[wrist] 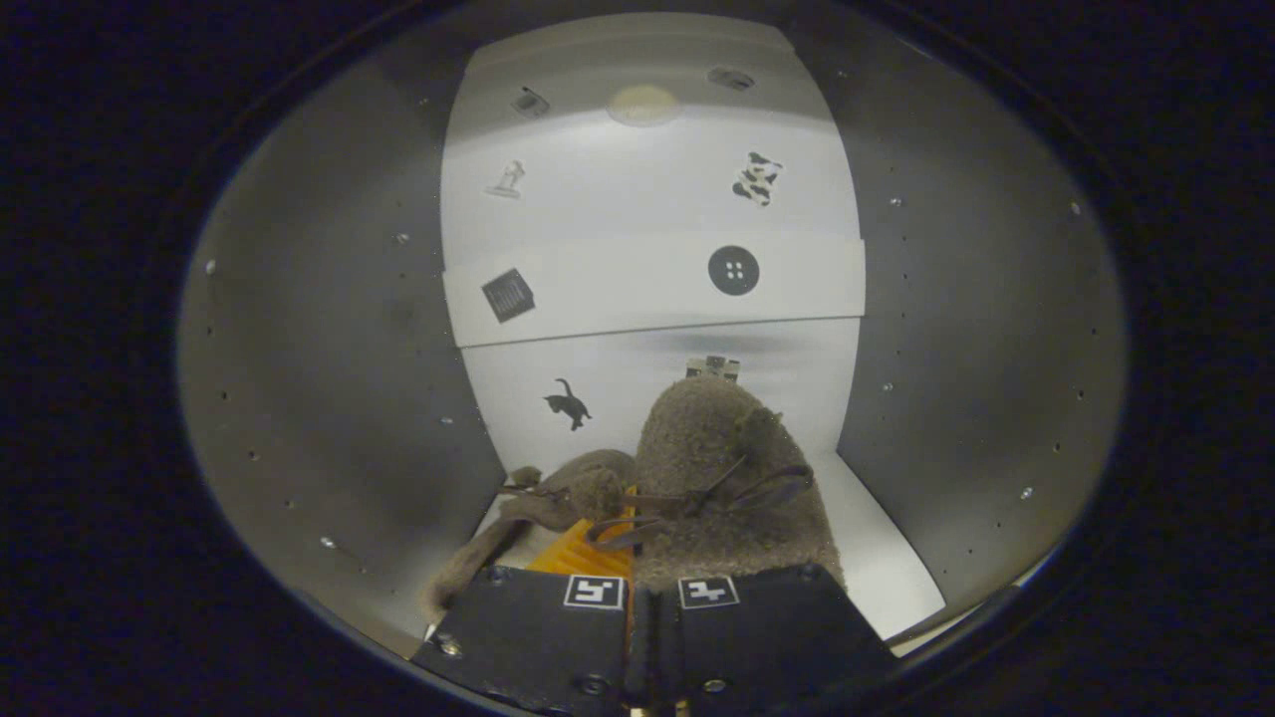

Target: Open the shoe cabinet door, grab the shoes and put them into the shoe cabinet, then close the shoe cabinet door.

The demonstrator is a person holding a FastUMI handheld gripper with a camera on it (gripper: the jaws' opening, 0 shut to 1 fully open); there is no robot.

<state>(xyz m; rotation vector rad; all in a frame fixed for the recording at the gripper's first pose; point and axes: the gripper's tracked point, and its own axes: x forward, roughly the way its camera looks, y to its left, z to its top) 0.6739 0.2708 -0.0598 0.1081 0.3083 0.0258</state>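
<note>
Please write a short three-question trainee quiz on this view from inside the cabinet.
1. True or false: the gripper has its fingers spread wide apart.
2. Which sticker on the back wall is nearest the shoe? A cat sticker B button sticker
3. What colour shows inside the shoe beside its laces?

Key: 1 false, they are closed on the shoe; 2 A; 3 orange.

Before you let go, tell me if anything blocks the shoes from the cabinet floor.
Nothing visible does. The gripper is closed on the brown shoes, which already sit inside the cabinet on its white floor, well short of the back wall.
</note>
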